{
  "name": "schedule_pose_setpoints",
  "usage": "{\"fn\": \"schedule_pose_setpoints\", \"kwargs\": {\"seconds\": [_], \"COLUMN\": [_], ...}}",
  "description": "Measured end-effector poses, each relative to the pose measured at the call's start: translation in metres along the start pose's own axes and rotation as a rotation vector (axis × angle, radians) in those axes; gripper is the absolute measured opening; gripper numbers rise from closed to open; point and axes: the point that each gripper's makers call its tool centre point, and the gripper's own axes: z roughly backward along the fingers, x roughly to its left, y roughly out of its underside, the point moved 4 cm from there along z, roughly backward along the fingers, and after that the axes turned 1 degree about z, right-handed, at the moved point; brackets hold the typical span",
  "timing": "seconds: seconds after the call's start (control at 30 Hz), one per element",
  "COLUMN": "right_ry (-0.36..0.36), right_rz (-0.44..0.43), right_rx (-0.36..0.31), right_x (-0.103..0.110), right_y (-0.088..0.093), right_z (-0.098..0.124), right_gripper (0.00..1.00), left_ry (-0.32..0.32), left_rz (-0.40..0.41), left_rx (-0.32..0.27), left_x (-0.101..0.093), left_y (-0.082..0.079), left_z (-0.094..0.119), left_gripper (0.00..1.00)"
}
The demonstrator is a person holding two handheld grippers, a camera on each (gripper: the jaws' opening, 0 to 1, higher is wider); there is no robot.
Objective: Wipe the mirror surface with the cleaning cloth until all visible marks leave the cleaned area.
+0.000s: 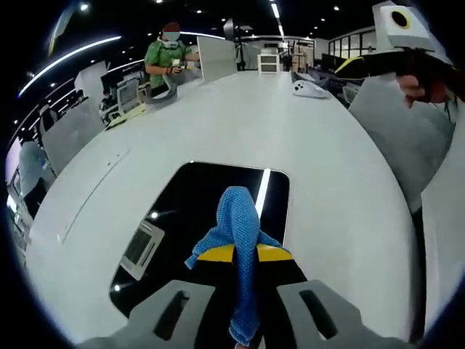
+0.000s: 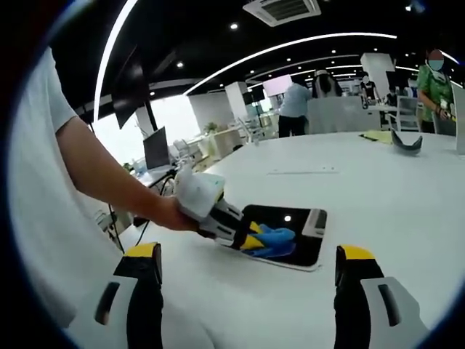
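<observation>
Left gripper view: cloth [image 1: 242, 240] between tool [image 1: 247, 309] jaws.

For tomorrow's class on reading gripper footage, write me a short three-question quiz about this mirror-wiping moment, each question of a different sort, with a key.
1. True or false: the blue cloth is clamped in the left gripper and lies on the mirror.
2. Multiple choice: the right gripper is
A. pressing on the mirror
B. open, off the mirror, holding nothing
C. shut on the cloth
3. Fill in: the mirror lies flat on a large ____ table.

Key
1. True; the right gripper view shows the same cloth on the glass.
2. B
3. white
</observation>
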Motion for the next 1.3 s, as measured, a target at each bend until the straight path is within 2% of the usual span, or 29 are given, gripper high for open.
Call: {"fn": "schedule_pose_setpoints", "kwargs": {"seconds": [0.47,0.87,1.3], "right_ry": [-0.001,-0.009,0.003], "right_rz": [-0.002,-0.001,-0.015], "right_rx": [0.0,0.003,0.012], "right_x": [0.0,0.003,-0.001], "right_y": [0.0,-0.001,0.001], "right_z": [0.001,-0.001,0.002], "right_gripper": [0.99,0.99,1.0], "left_ry": [-0.008,0.027,0.058], "left_rz": [0.016,0.024,-0.005], "left_rx": [-0.007,-0.006,-0.013], "left_x": [-0.007,-0.013,-0.023], "left_y": [-0.009,-0.019,-0.032], "left_z": [-0.009,-0.019,-0.033], "left_gripper": [0.07,0.07,0.07]}}
